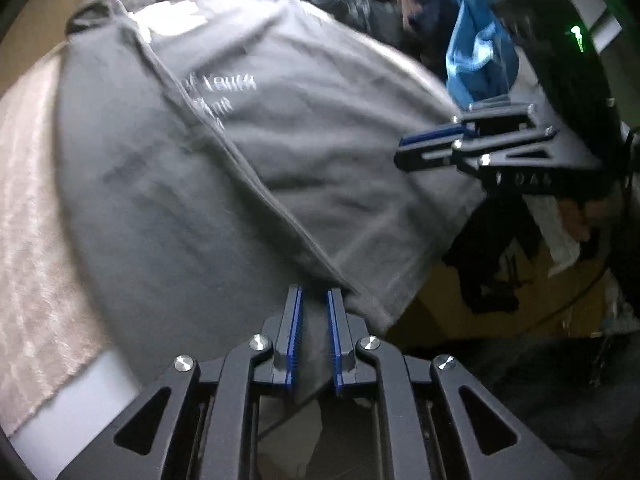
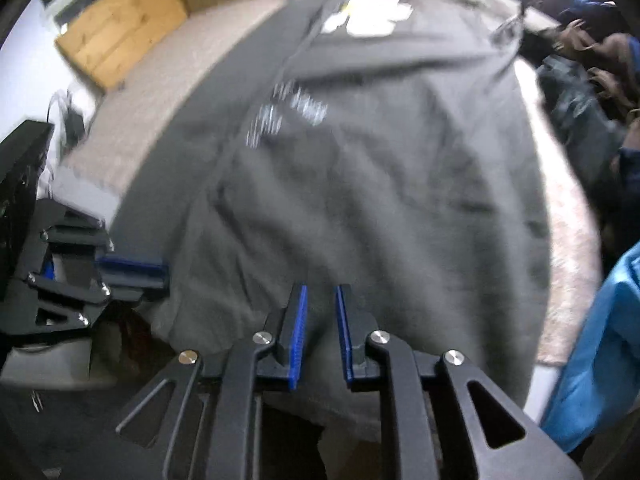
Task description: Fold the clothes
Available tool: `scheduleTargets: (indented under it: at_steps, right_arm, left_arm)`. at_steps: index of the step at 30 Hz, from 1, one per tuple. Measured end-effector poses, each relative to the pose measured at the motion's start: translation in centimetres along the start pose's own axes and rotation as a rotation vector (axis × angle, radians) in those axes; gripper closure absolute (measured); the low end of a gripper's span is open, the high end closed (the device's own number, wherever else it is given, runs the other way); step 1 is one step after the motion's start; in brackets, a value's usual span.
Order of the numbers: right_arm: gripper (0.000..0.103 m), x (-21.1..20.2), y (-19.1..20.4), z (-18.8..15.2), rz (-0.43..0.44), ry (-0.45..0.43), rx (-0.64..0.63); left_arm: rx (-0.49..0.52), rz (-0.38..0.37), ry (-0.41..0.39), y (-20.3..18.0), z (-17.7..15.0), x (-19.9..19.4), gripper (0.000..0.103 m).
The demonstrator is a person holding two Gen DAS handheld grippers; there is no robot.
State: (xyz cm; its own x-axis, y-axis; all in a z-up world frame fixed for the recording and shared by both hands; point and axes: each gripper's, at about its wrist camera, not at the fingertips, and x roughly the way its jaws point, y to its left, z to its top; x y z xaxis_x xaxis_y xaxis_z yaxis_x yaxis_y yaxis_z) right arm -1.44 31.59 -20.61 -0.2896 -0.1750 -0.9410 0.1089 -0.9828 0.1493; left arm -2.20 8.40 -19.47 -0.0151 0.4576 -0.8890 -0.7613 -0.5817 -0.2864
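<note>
A wooden board leans on the wall beside the beige bedspread.

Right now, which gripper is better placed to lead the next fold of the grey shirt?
Probably left: the left gripper pinches the grey shirt where a fold line ends; the right gripper holds plain hem.

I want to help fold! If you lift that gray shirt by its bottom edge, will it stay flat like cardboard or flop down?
Probably flop. The gray shirt already wrinkles and sags where the left gripper and right gripper pinch its hem. It likely feels light, since thin cloth bunches easily between the jaws. It shouldn't slip much.
</note>
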Motion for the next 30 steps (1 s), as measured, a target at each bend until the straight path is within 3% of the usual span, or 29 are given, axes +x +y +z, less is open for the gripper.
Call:
scheduleTargets:
  at_steps: [4, 8, 13, 16, 21, 27, 30]
  right_arm:
    - [0.088, -2.9, -1.0, -0.1, 0.009, 0.004, 0.007]
    - [0.067, -7.4, -4.3, 1.0, -0.039, -0.088, 0.095]
    - [0.067, -10.5, -9.5, 2.0, -0.083, -0.160, 0.224]
    - [0.067, -11.5, -11.4, 3.9, -0.094, -0.207, 0.231]
    - [0.067, -12.5, -16.0, 9.6, -0.097, -0.288, 0.214]
    - [0.067, -12.8, -22.1, 18.1, -0.059, -0.322, 0.151]
    - [0.067, -13.0, -23.2, 22.7, -0.018, -0.322, 0.085]
  left_arm:
    - [-0.004, -0.041, 0.030, 0.4, -0.9, -1.8, 0.089]
    - [-0.052, -0.016, -0.057, 1.9, -0.8, -5.7, 0.089]
    - [-0.059, -0.005, -0.115, 1.2, 0.7, -6.9, 0.083]
    - [-0.045, -0.014, -0.121, -0.5, 2.0, -6.1, 0.082]
    - [-0.009, -0.053, -0.132, -4.3, 5.4, -4.1, 0.082]
    - [0.023, 0.023, -0.121, -6.2, 12.9, -1.6, 0.081]
    - [0.017, 0.063, -0.142, -6.7, 18.6, -0.4, 0.081]
